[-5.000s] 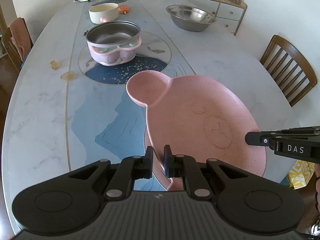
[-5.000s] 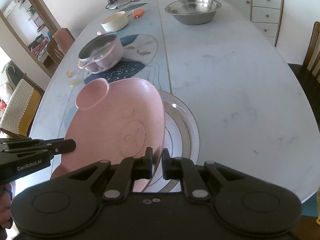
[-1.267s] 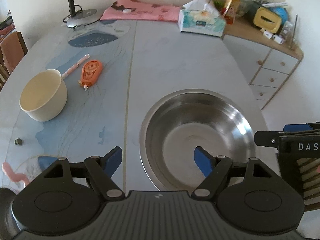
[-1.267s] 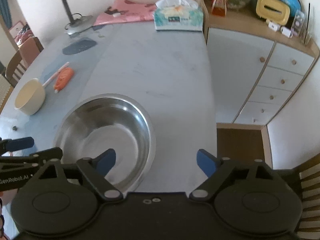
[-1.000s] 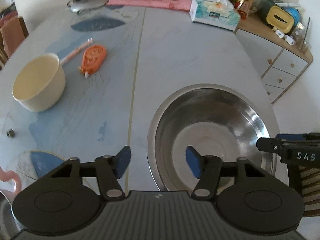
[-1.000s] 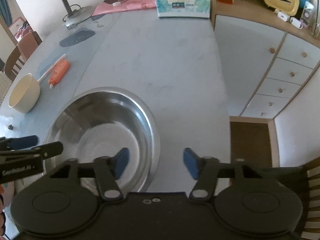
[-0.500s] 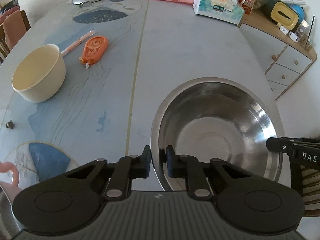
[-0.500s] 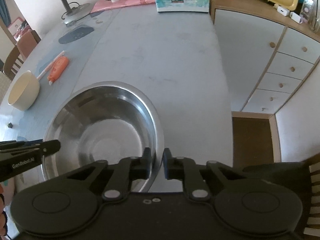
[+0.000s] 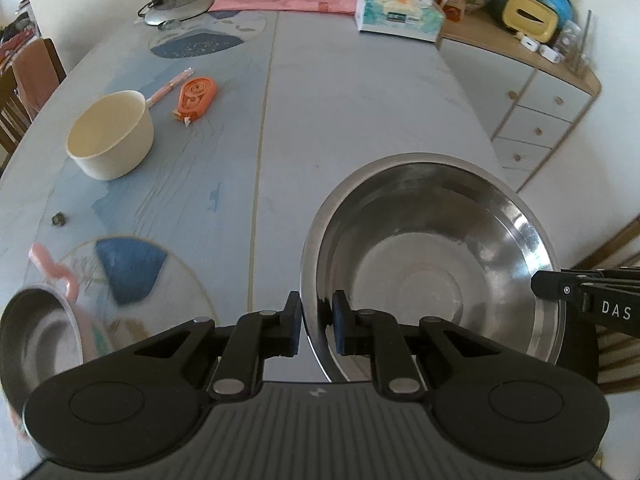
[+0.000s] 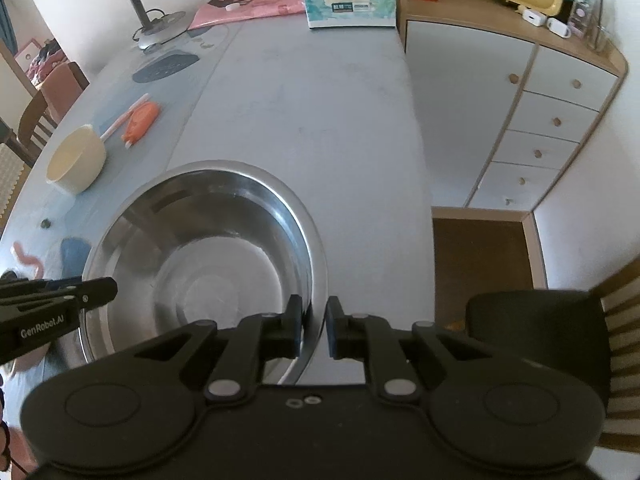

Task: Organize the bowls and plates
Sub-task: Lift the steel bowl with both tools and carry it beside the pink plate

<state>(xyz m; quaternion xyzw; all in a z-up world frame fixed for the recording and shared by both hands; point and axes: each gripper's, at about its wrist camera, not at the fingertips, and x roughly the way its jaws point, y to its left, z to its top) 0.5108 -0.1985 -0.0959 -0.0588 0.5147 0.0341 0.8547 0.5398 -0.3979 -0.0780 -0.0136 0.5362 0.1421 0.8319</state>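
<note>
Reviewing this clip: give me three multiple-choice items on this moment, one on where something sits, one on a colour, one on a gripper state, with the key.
1. Where does the tissue box sit?
A. inside the steel bowl
B. at the table's far end, by the sideboard
C. on a chair

2. What colour is the small bowl beside the pen?
A. cream
B. green
C. black

3. How is the steel bowl held?
A. by the left gripper alone
B. by neither gripper
C. both grippers shut on its rim, on opposite sides

Key: 1 B, it lies at the far edge next to the cabinet; 2 A, its wall is pale cream; 3 C, the left gripper and right gripper each pinch the rim.
</note>
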